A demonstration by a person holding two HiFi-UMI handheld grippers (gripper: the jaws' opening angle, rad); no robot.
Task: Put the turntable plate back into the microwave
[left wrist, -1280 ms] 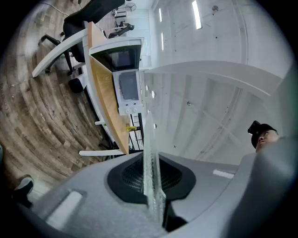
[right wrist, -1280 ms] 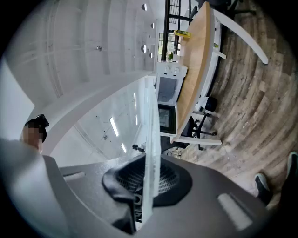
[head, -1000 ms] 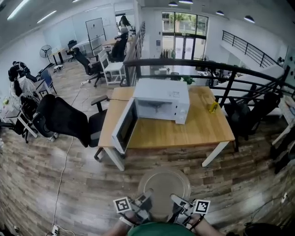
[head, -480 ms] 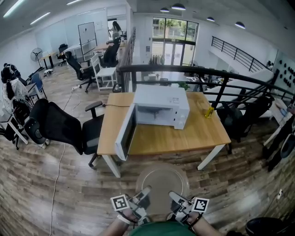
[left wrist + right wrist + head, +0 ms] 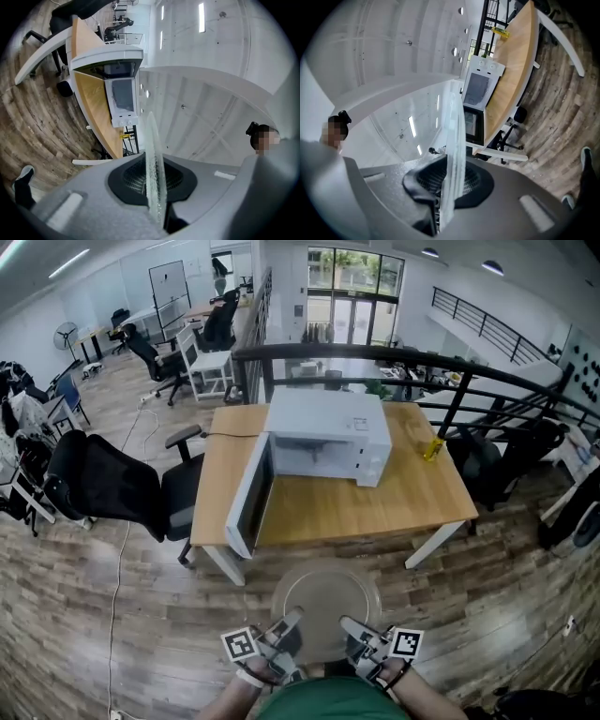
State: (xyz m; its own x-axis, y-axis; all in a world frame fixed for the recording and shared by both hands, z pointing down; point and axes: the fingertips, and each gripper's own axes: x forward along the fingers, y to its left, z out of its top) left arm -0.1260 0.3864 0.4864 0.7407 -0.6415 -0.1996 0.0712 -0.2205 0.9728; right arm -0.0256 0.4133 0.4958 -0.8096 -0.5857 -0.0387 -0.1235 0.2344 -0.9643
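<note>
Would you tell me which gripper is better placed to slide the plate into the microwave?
Right gripper, probably: both grip the plate, but the open door juts out ahead of the left gripper.

Yellow object (image 5: 433,450) by table (image 5: 375,507) right edge: too small to identify. Near rim of turntable plate (image 5: 325,601) hidden between jaws of left gripper (image 5: 291,618) and right gripper (image 5: 350,623).
</note>
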